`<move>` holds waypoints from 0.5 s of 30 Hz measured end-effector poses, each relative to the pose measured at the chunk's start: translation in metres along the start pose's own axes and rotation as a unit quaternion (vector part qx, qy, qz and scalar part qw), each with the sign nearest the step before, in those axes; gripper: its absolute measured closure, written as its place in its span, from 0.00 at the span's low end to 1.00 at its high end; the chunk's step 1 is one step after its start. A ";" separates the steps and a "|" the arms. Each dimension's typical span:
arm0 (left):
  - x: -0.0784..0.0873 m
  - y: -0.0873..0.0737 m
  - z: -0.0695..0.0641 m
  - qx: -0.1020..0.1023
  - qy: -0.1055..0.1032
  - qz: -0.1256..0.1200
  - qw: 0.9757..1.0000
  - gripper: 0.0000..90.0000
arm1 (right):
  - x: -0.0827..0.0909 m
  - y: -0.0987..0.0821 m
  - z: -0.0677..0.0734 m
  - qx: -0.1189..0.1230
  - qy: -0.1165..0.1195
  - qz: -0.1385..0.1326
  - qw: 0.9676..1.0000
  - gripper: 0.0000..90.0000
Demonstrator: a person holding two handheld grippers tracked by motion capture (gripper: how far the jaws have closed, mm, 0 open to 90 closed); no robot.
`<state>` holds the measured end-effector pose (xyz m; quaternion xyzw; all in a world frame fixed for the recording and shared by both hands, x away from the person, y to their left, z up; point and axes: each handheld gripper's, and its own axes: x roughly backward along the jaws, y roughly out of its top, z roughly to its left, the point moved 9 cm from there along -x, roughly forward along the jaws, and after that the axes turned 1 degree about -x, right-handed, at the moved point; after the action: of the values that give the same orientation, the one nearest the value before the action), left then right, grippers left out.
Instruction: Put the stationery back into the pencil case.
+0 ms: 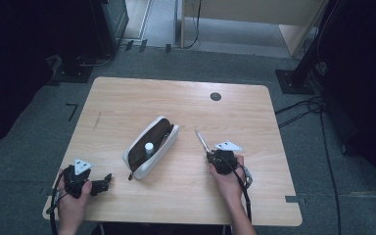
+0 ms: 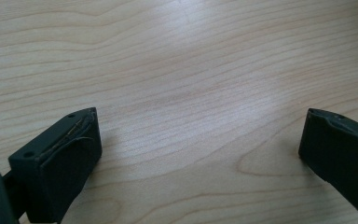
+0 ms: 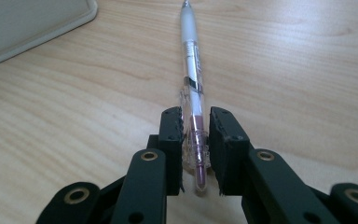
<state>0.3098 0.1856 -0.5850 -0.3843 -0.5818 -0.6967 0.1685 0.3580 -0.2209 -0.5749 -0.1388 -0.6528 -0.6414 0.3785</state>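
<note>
**High view: pen in the right tool, pouch off to its left**

High view first, at the widest scale: the wooden table carries an open white pencil pouch near its middle, lying on a diagonal with its mouth facing up and a small white-capped item visible inside. The pouch sits between the two hands, a little closer to the right tool than to the left tool, which waits near the table's front left corner.

The pen lies just to the right of the pouch, apart from it. Its long axis runs away from the person and leans slightly left, roughly parallel with the pouch's own length. The near end is at the right tool; the far end points up the table.

In the right gripper view, the pen runs straight out ahead along the tool's line, and the right tool has its jaws drawn in against the clear barrel near the rear end, so it has hold of the pen. The pouch's pale edge shows at the upper left.

In the left gripper view, the left tool stands wide apart over bare wood with nothing between its jaws.

My judgement: the coming move is a short carry leftward from the right tool, keeping the pen in line with the pouch opening.
</note>
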 end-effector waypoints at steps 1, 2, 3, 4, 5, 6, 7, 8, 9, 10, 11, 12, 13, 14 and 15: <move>0.000 0.000 0.000 0.000 0.000 0.000 1.000 0.00 | 0.003 -0.003 0.001 -0.003 0.000 0.000 1.000 0.84; 0.000 0.000 0.000 0.000 0.000 0.000 1.000 0.00 | 0.004 -0.004 0.001 -0.004 0.000 0.001 1.000 0.84; 0.000 0.000 0.000 0.000 0.000 0.000 1.000 0.00 | 0.006 -0.006 0.003 -0.005 0.003 0.000 1.000 0.84; 0.000 0.000 0.000 0.000 0.000 0.000 1.000 0.00 | 0.008 -0.008 0.004 -0.007 0.005 0.000 1.000 0.84; 0.000 0.000 0.000 0.000 0.000 0.000 1.000 0.00 | 0.010 -0.010 0.005 -0.007 0.006 -0.001 1.000 0.84; 0.000 0.000 0.000 0.000 0.000 0.000 1.000 0.00 | 0.011 -0.011 0.007 -0.009 0.007 -0.001 1.000 0.84; 0.000 0.000 0.000 0.000 0.000 0.000 1.000 0.00 | 0.013 -0.013 0.009 -0.010 0.009 0.000 1.000 0.84; 0.000 0.000 0.000 0.000 0.000 0.000 1.000 0.00 | 0.014 -0.015 0.011 -0.011 0.011 0.001 1.000 0.84; 0.000 0.000 0.000 0.000 0.000 0.000 1.000 0.00 | 0.016 -0.016 0.013 -0.012 0.013 0.001 1.000 0.84; 0.000 0.000 0.000 0.000 0.000 0.000 1.000 0.00 | 0.017 -0.017 0.015 -0.011 0.014 0.001 1.000 0.84; 0.000 0.000 0.000 0.000 0.000 0.000 1.000 0.00 | 0.018 -0.018 0.017 -0.011 0.014 0.001 1.000 0.83; 0.000 0.000 0.000 0.000 0.000 0.000 1.000 0.00 | 0.019 -0.019 0.019 -0.010 0.014 0.001 1.000 0.83; 0.000 0.000 0.000 0.000 0.000 0.000 1.000 0.00 | 0.020 -0.020 0.022 -0.009 0.018 0.001 1.000 0.83; 0.000 0.000 0.000 0.000 0.000 0.000 1.000 0.00 | 0.021 -0.020 0.025 -0.009 0.019 -0.001 1.000 0.82; 0.000 0.000 0.000 0.000 0.000 0.000 1.000 0.00 | 0.023 -0.021 0.027 -0.010 0.020 -0.001 1.000 0.81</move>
<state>0.3098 0.1856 -0.5850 -0.3842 -0.5820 -0.6966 0.1684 0.3201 -0.2052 -0.5720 -0.1293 -0.6385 -0.6510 0.3896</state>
